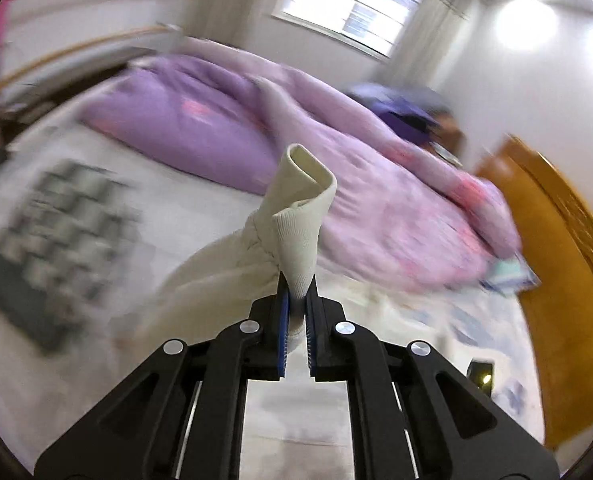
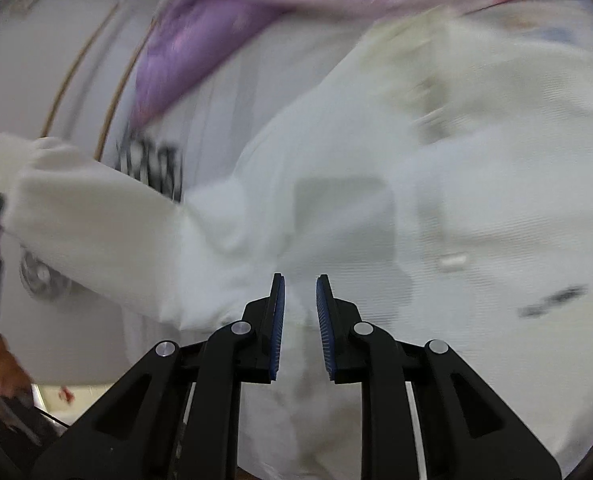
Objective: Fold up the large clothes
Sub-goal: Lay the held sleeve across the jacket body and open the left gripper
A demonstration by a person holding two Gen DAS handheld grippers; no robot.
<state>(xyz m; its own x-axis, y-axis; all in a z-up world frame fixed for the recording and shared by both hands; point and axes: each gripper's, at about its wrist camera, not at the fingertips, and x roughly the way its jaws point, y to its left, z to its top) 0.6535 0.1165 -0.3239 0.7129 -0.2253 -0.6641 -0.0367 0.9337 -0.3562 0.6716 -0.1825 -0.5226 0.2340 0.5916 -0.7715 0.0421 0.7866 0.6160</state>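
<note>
Cream ribbed cuff (image 1: 296,236) is pinched in your left gripper (image 1: 297,284); your right gripper (image 2: 300,292) stands slightly apart around white jacket (image 2: 376,200) cloth, grip unclear; no writing readable.

Both wrist views downward, close over bed (image 1: 200,216).

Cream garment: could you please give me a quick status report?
Left hand-held gripper shut on cuff. Right hand-held gripper pinching garment fabric. Purple duvet beyond.

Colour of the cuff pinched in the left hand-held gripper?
Cream ribbed cuff; clearest in the left wrist view.
</note>
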